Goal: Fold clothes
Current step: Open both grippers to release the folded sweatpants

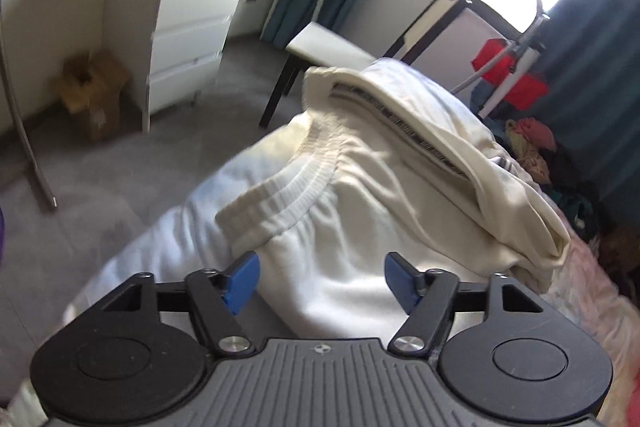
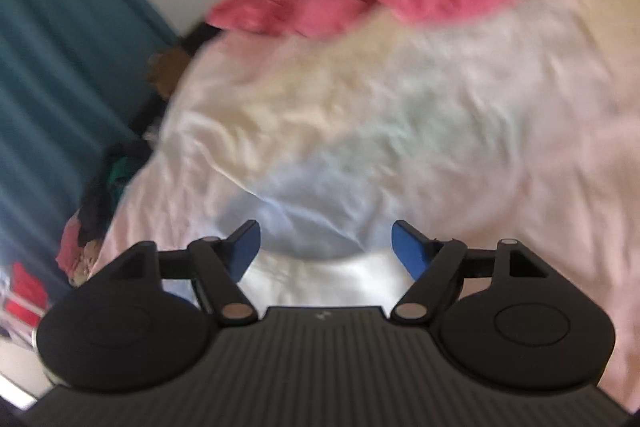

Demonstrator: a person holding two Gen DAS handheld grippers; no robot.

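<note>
Cream garment point(image 1: 360, 163) lies bunched on the bed point(image 2: 520, 131); left hand-held gripper point(image 1: 322, 281) and right hand-held gripper point(image 2: 326, 251) stand open, empty. Risk: bunched layers may snag, spoiling the fold.

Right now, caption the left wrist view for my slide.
Open left hand-held gripper over cream garment lying on the bed.

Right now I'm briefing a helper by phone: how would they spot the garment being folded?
Find the bed. On its near end, by the chair, lies the cream garment. Only it has a ribbed waistband and a striped tape inside.
</note>
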